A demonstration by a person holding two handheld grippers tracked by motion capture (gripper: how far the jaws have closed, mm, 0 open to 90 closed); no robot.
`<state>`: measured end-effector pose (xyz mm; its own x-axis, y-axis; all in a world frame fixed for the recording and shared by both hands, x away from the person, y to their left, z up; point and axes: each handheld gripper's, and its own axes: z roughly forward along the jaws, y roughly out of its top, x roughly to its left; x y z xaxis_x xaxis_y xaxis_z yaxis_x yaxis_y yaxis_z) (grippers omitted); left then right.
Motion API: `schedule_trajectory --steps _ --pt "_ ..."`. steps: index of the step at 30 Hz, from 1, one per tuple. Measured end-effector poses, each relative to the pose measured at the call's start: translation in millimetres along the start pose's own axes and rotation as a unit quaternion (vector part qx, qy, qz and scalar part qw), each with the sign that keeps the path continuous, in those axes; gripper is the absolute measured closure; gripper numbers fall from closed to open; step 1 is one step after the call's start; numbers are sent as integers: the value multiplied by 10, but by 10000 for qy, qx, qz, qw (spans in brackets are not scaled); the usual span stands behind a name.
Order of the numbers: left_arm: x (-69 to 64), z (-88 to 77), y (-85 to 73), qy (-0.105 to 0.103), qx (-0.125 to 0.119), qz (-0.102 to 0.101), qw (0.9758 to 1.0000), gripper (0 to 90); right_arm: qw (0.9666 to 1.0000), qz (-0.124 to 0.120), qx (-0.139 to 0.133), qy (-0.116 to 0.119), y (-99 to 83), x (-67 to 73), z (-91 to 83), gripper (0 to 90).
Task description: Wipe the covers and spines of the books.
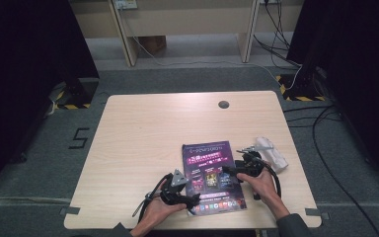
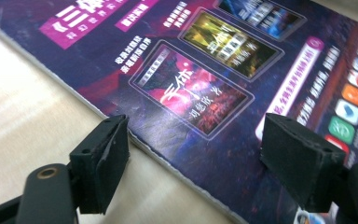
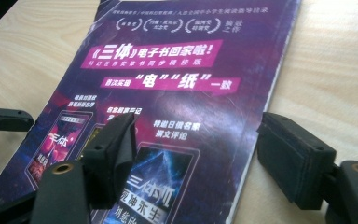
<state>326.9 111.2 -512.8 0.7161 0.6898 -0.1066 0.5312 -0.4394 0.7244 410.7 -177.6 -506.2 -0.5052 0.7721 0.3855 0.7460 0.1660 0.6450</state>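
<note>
Magazine point(image 1: 212, 176) flat near counter point(image 1: 143, 128) front edge. Left hand-held gripper point(image 2: 193, 154) wide open astride its left edge. Right hand-held gripper point(image 3: 193, 156) wide open astride its right edge, nothing held.

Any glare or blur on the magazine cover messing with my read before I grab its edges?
High view: even light, magazine small and soft, text unreadable. Left gripper view: cover sharp mid-frame, left hand-held gripper pads blurred up close. Right gripper view: pale sheen across the cover's middle, headline still legible, right hand-held gripper soft.

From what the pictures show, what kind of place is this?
Probably a lab or recording room: a plain wooden table on grey carpet, loose cables on the floor, and hazard-striped tape near dark equipment.
</note>
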Motion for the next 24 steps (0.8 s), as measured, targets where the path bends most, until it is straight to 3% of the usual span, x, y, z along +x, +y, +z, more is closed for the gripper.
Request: schedule_trajectory --steps 8,17,19,24 --pt "-24 -83 -62 -109 64 -14 9999 255 9996 -226 116 -90 -54 91 -21 366" --pt "39 -58 -43 75 49 -223 9997 209 10000 -47 -35 -19 2 7 27 420" --pt "39 -59 -42 68 61 -206 9997 211 10000 -52 -59 -18 1 2 32 421" --pt "15 -60 -45 40 57 -187 9998 231 9996 200 -160 129 -18 -18 36 439"
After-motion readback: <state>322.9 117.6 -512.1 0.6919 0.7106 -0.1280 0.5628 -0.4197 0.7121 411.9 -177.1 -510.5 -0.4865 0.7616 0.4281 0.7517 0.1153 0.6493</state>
